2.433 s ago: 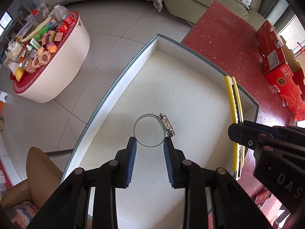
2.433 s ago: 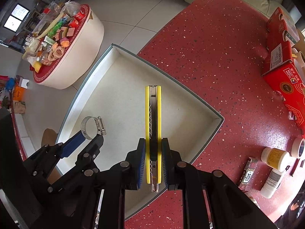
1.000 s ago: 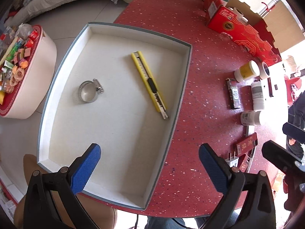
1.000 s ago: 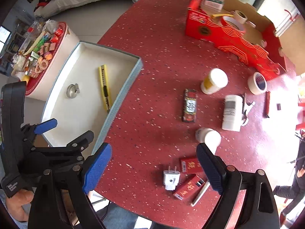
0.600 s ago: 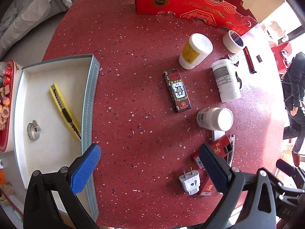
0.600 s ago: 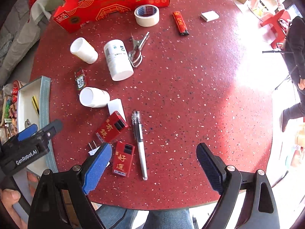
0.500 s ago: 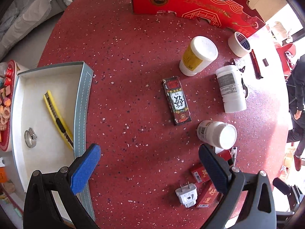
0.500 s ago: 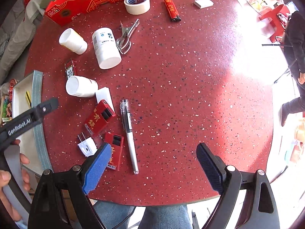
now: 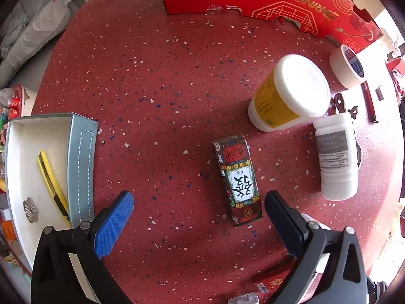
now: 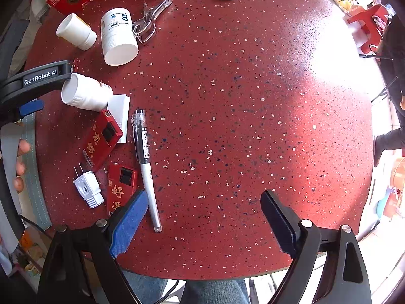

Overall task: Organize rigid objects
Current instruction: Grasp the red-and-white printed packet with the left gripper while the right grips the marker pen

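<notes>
Here the left hand-held gripper [image 9: 198,209] hangs wide open, the patterned box [image 9: 238,179] lengthwise just inside its right finger, mid-worktop [image 9: 152,81].

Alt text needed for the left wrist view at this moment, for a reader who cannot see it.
The open, empty left gripper points down at a speckled red table, a patterned card box lying just ahead between its fingers. To the left, a grey tray holds a yellow utility knife and a metal hose clamp; white bottles stand on the right.

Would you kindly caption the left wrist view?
Open left gripper above a patterned box on the red table.
</notes>
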Demonstrator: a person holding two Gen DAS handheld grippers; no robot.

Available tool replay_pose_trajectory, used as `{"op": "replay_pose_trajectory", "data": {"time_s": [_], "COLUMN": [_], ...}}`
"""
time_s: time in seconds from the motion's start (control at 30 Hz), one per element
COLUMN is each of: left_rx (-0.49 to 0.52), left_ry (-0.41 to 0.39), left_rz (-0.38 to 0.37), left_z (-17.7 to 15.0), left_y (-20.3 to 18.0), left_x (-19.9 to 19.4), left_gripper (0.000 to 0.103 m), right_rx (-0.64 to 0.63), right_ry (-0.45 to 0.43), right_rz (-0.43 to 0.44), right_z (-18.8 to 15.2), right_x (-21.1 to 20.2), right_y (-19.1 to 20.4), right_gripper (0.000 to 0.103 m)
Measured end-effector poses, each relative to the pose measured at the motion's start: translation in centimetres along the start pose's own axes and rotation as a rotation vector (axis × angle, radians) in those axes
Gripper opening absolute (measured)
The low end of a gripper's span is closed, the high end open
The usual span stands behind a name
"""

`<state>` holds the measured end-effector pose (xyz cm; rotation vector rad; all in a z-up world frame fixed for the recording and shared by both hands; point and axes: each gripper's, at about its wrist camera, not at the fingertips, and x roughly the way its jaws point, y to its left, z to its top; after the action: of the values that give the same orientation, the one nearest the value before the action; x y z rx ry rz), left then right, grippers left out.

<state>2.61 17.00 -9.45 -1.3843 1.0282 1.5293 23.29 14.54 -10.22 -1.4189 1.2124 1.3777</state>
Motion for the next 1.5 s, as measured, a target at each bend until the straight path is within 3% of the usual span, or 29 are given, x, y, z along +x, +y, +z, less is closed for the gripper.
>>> {"op": "replay_pose_trajectory", "data": {"time_s": [0.13,0.33,0.43,0.6,0.73,0.83,0.87,0.97,1.0,1.03,1.07,1.1,1.13,1.2,1.33,1.5], "left_rx": [-0.054,-0.067,-0.065,-0.007,0.056,0.048,0.055,0.106,0.119,0.139,0.161,0.187,0.204,0.21,0.135,0.137], "left_ry": [0.012,0.032,0.031,-0.005,-0.042,-0.063,-0.069,-0.026,-0.023,-0.027,-0.032,-0.036,-0.036,-0.021,0.015,0.007], "left_rz": [0.008,0.017,-0.006,-0.036,-0.045,-0.047,-0.048,-0.054,-0.057,-0.06,-0.066,-0.072,-0.078,-0.096,-0.164,-0.199], "left_z": [0.6,0.9,0.7,1.3,1.8,1.7,0.2,0.3,0.4,0.3,-0.1,-0.2,-0.4,-0.5,-1.3,-3.7], "left_y": [1.9,2.4,0.6,-2.1,-3.6,-3.8,-3.5,-3.8,-4.1,-4.6,-4.6,-5.0,-5.3,-5.4,-3.5,-1.3], "left_x": [0.0,0.1,0.2,0.1,0.1,-0.1,-0.5,-0.8,-0.9,-1.3,-2.2,-2.8,-3.2,-3.8,-4.6,-7.0], "left_gripper": [0.103,0.103,0.103,0.103,0.103,0.103,0.103,0.102,0.098,0.09,0.084,0.071,0.05,0.026,0.026,0.026], "right_rx": [0.003,-0.038,-0.034,-0.065,-0.067,-0.072,-0.074,-0.107,-0.129,-0.148,-0.149,-0.145,-0.136,-0.109,-0.071,-0.04], "right_ry": [-0.038,-0.018,-0.023,-0.025,-0.017,-0.017,-0.017,-0.018,-0.019,-0.015,-0.004,0.003,0.01,0.01,-0.005,-0.028], "right_rz": [0.026,0.006,-0.038,-0.04,-0.04,-0.043,-0.043,-0.043,-0.041,-0.048,-0.037,-0.027,-0.013,0.022,0.08,0.131], "right_z": [1.4,2.7,3.0,2.8,2.6,2.5,2.4,2.2,2.1,1.9,1.8,1.7,1.7,1.4,1.1,0.4], "right_x": [0.6,2.7,2.9,2.6,2.5,2.4,2.4,2.0,1.7,1.6,1.7,1.7,1.7,1.3,-0.1,-2.0], "right_y": [1.3,3.0,2.9,2.5,3.0,3.5,3.4,4.2,4.8,5.3,5.5,5.6,5.5,5.0,3.7,2.2], "right_gripper": [0.091,0.091,0.08,0.071,0.071,0.071,0.071,0.059,0.043,0.017,0.015,0.015,0.015,0.015,0.015,0.015]}}
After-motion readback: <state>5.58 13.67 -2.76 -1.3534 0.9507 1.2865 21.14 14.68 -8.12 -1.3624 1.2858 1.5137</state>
